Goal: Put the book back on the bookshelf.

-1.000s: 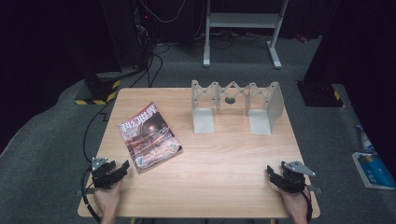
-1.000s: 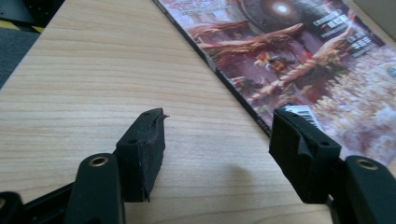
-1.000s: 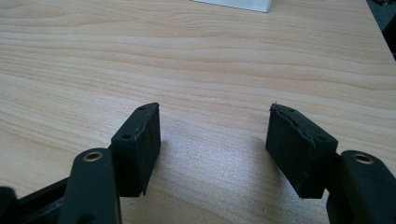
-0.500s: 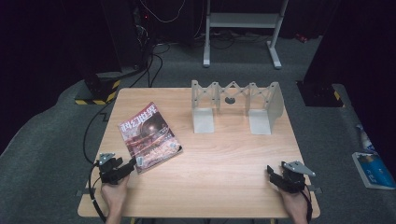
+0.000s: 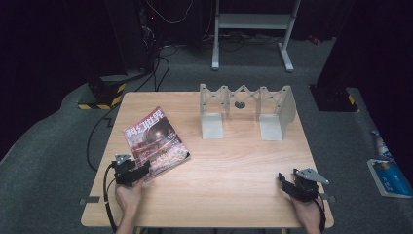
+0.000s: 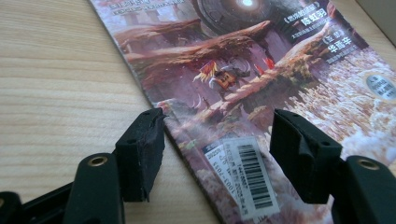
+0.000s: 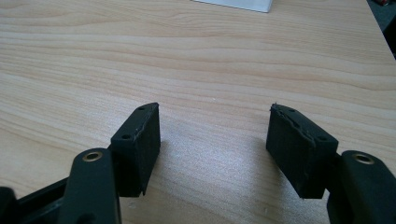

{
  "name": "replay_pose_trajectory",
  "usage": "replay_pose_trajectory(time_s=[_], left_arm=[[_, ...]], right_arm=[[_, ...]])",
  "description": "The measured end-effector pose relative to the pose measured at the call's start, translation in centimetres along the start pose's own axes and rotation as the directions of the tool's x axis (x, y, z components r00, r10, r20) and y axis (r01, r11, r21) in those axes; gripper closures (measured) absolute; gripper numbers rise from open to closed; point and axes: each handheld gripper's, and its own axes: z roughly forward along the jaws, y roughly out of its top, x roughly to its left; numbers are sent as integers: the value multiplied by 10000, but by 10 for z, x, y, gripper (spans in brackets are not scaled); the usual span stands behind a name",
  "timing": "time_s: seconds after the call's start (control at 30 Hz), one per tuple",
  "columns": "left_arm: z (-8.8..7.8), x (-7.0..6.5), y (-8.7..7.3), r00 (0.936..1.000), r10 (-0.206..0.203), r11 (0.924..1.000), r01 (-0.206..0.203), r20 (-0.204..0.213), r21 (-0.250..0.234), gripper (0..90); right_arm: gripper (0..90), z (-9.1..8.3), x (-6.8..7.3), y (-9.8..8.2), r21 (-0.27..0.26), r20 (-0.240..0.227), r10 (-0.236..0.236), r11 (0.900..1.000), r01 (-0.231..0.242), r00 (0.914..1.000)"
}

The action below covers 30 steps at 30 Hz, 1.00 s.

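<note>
A magazine (image 5: 155, 141) with a dark reddish cover lies flat on the left half of the wooden table (image 5: 234, 161). My left gripper (image 5: 139, 171) is at the magazine's near corner with its jaws open. In the left gripper view the barcode corner of the magazine (image 6: 243, 163) lies between the two pads, and the left pad (image 6: 142, 149) sits at the spine edge. My right gripper (image 5: 286, 183) rests near the table's front right corner, open, and its own view has bare wood between the pads (image 7: 140, 140).
A grey metal folding rack (image 5: 246, 109) stands upright at the back middle of the table. A white stand and dark cabinets are on the floor behind the table. A blue and white packet (image 5: 389, 175) lies on the floor to the right.
My left gripper has moved to the right along the front of the table, up to the magazine's near corner. The right gripper has kept still.
</note>
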Motion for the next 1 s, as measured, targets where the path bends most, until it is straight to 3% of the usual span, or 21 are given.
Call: replay_pose_trajectory(time_s=[0.17,0.33,1.0], left_arm=[[3,-2,1,9997,25,10000,-26,-227,-49,346],[5,-5,-1,9982,422,9991,-426,-434,-74,340],[8,-16,-2,9954,600,9980,-614,-748,-166,311]], right_arm=[[352,0,0,0,-4,-3,-16,10000,16,10000],[352,0,0,0,10,-9,23,10000,-23,10000],[352,0,0,0,7,-15,17,10000,-17,10000]])
